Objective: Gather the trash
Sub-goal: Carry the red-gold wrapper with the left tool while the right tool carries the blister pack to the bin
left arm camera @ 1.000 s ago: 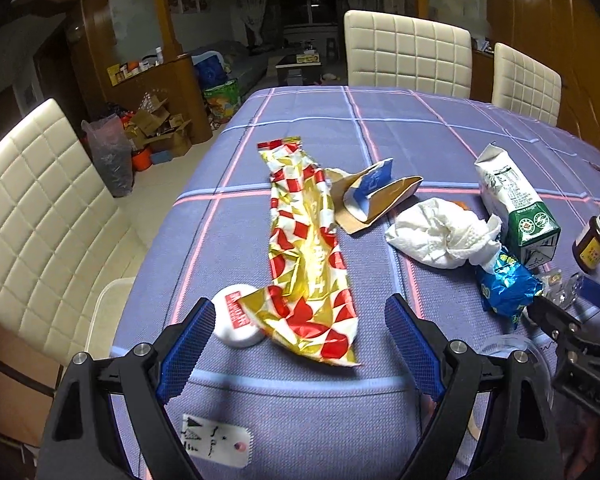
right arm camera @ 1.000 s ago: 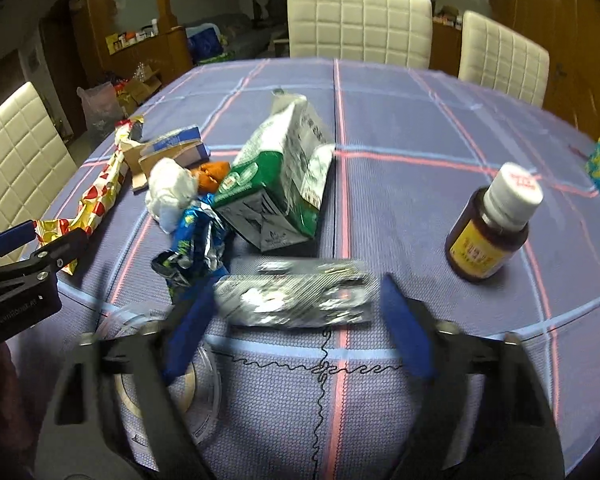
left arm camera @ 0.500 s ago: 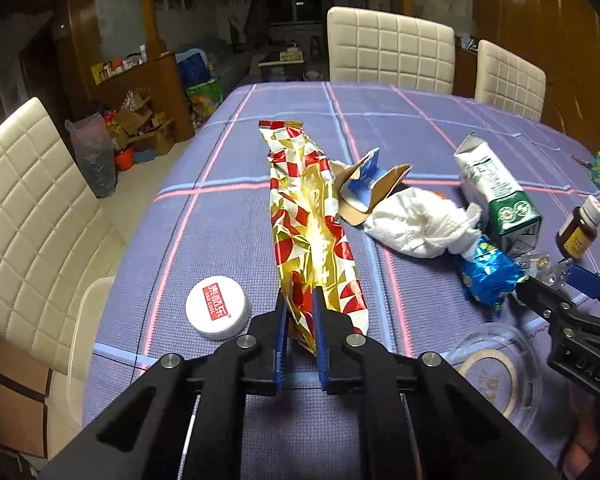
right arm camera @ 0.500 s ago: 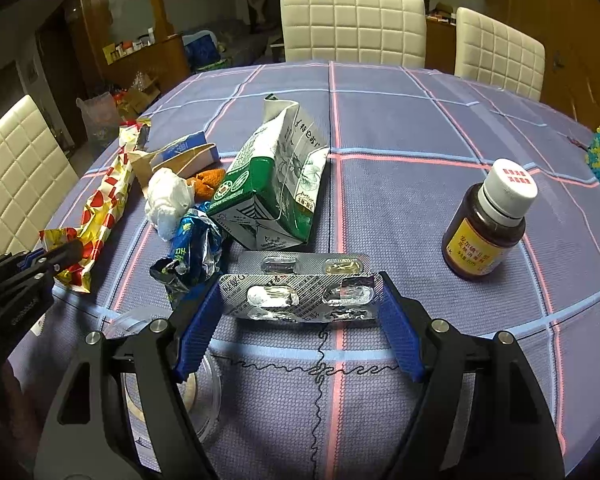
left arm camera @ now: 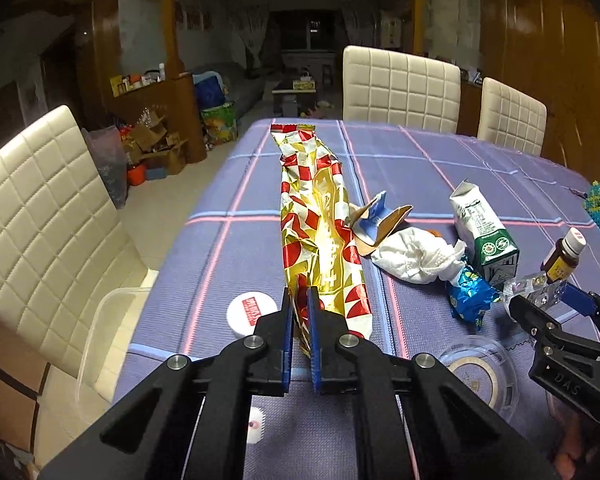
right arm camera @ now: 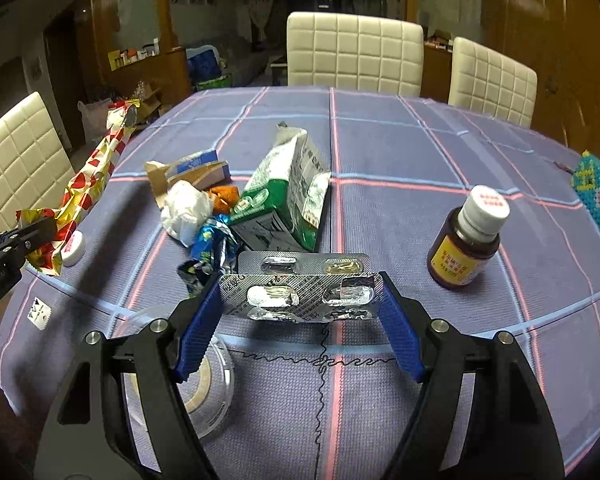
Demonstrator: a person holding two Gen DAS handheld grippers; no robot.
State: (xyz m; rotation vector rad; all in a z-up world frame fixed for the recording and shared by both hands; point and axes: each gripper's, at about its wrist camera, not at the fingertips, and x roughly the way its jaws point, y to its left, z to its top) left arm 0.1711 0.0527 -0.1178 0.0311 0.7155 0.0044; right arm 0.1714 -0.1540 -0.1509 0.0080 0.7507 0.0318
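A long red-and-gold foil wrapper (left arm camera: pixel 320 208) stretches away over the purple tablecloth (left arm camera: pixel 420 152). My left gripper (left arm camera: pixel 300 304) is shut on the wrapper's near end, and the wrapper's near part hangs off the cloth. In the right wrist view that left gripper (right arm camera: pixel 28 236) shows at the left edge with the wrapper (right arm camera: pixel 92 172). My right gripper (right arm camera: pixel 300 300) is shut on a silver blister pack (right arm camera: pixel 296 294), its pads pressing the two short ends. A second blister pack (right arm camera: pixel 304 264) sits just behind; I cannot tell whether it is held.
A green milk carton (right arm camera: pixel 292 200), white tissue (right arm camera: pixel 186 208), blue foil wrapper (right arm camera: pixel 212 244) and torn cardboard (right arm camera: pixel 192 172) lie clustered mid-table. A brown bottle (right arm camera: pixel 468 240) stands right, a white cap (left arm camera: pixel 252 312) left, a clear dish (right arm camera: pixel 204 380) near. White chairs (left arm camera: pixel 400 84) ring the table.
The left jaws closed on the wrapper's near end and raised it off the cloth. The right gripper closed on the blister pack and lifted it slightly.
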